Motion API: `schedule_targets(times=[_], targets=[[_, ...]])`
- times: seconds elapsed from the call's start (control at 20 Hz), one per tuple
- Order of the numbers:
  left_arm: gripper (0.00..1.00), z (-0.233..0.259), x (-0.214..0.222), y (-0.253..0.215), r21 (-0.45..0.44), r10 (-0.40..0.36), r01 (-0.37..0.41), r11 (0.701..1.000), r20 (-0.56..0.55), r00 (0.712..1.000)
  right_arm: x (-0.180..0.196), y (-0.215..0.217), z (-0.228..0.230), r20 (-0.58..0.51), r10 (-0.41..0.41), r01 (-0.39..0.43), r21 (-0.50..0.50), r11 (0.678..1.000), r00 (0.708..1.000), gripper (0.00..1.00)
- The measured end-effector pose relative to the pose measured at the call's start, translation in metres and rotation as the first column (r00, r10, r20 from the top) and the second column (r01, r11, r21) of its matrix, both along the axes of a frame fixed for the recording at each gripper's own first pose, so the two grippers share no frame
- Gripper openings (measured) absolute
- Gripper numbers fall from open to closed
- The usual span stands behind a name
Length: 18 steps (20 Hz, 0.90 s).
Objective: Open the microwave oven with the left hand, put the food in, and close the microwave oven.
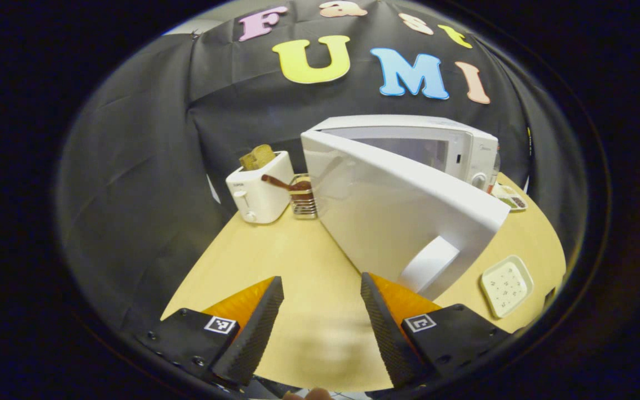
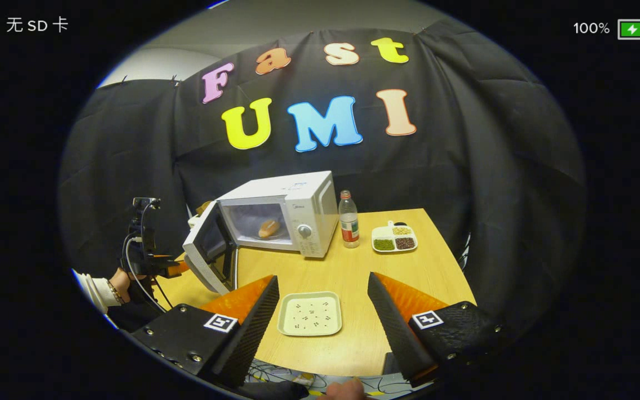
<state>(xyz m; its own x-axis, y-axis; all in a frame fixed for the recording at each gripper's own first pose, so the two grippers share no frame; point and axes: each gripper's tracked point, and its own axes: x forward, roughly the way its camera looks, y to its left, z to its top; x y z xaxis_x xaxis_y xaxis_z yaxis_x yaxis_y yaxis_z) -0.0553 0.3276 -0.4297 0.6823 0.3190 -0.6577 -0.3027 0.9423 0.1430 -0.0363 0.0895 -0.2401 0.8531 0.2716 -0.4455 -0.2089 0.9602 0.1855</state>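
Observation:
The white microwave (image 2: 309, 205) stands at the back of the wooden table (image 2: 353, 272), its door (image 2: 204, 253) swung wide open to the left. A brown bread roll (image 2: 269, 228) lies inside on the turntable. In the left gripper view the door's outer face (image 1: 386, 216) and its white handle (image 1: 429, 264) are close ahead on the right. My left gripper (image 1: 321, 279) is open and empty, its right finger just short of the handle. My right gripper (image 2: 323, 279) is open and empty, above a pale empty tray (image 2: 310, 314). From there the left gripper (image 2: 167, 268) shows beside the door, held by a hand (image 2: 117, 283).
A white toaster (image 1: 259, 193) with bread in it and a small wire rack (image 1: 303, 201) stand left of the microwave. A bottle (image 2: 348, 219) and a divided plate of beans (image 2: 394, 238) sit to its right. The pale tray (image 1: 506, 285) lies near the front edge.

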Motion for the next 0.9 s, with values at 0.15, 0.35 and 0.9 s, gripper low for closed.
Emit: schedule_targets(times=[0.15,0.35,0.9], targets=[[0.94,-0.002,0.036,-0.021,-0.051,-0.045,0.048,0.998,0.045,0.998,0.008,-0.001,-0.002,-0.032,-0.065,0.066,0.004,0.998,0.997,0.98],[0.94,-0.013,0.085,-0.054,-0.092,-0.164,0.17,0.981,0.068,0.984,0.029,-0.002,-0.01,-0.058,-0.165,0.164,-0.025,0.986,0.985,0.98],[0.94,-0.034,0.184,-0.086,-0.104,-0.366,0.378,0.92,0.116,0.923,0.054,0.029,-0.036,-0.157,-0.324,0.32,-0.051,0.946,0.933,0.98]])
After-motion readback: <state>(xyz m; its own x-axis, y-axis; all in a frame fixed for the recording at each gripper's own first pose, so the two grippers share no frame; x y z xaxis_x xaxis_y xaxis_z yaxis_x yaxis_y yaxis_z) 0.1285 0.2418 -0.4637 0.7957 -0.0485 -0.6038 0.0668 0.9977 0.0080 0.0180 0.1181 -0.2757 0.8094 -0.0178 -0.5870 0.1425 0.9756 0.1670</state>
